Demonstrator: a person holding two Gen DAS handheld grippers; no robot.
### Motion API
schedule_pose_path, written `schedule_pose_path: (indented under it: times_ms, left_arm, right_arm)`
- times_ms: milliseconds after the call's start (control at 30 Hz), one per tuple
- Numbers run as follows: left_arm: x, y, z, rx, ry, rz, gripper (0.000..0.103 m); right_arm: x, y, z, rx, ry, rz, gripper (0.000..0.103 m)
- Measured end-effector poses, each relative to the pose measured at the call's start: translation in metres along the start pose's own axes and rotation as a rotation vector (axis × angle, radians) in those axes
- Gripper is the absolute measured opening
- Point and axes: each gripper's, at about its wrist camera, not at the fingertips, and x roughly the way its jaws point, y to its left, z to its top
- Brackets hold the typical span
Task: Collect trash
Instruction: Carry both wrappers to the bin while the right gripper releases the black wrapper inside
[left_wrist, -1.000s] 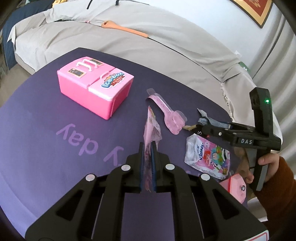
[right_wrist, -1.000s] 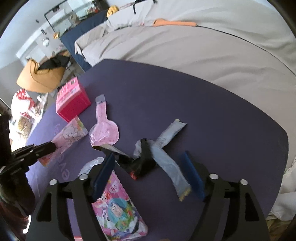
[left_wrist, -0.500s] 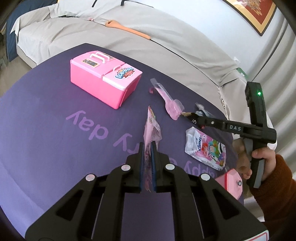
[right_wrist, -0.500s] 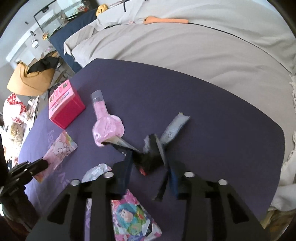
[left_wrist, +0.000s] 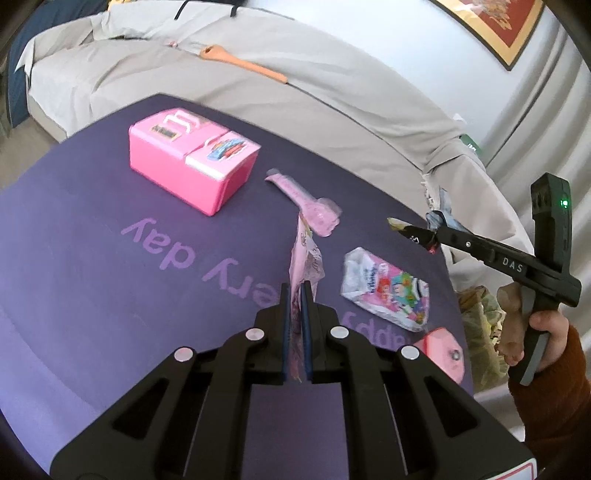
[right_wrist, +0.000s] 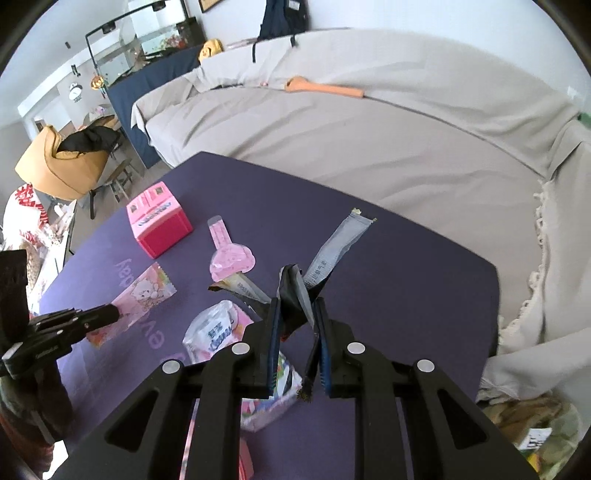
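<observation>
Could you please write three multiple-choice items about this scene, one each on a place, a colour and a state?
1. Where does the tissue pack lie?
A. on the purple table
B. on the sofa
C. on top of the pink toy box

2. What colour is the toy box?
A. green
B. pink
C. white

3. What is the state of the right claw?
A. wide open and bare
B. resting flat on the table
C. shut on a bundle of wrappers

Answers: 1 A, it rests on the purple top; 2 B, its sides are bright pink; 3 C, the strips stick out from between its fingers.
</observation>
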Motion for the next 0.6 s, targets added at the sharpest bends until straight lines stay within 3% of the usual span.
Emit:
schedule_pose_path:
  times_ms: [300,600]
  left_arm:
    - [-0.036,-0.057,0.008,0.083,-0.086,-0.027,0.005]
    - [-0.048,-0.142,0.003,0.168,-0.087,-0.09,0.005]
  right_arm:
    - [-0.066,-0.011,-0.023,-0.011,-0.1,-0.035,0.018]
    - [-0.144,-0.049,-0.067,0.005,-0.218,-0.08,0.018]
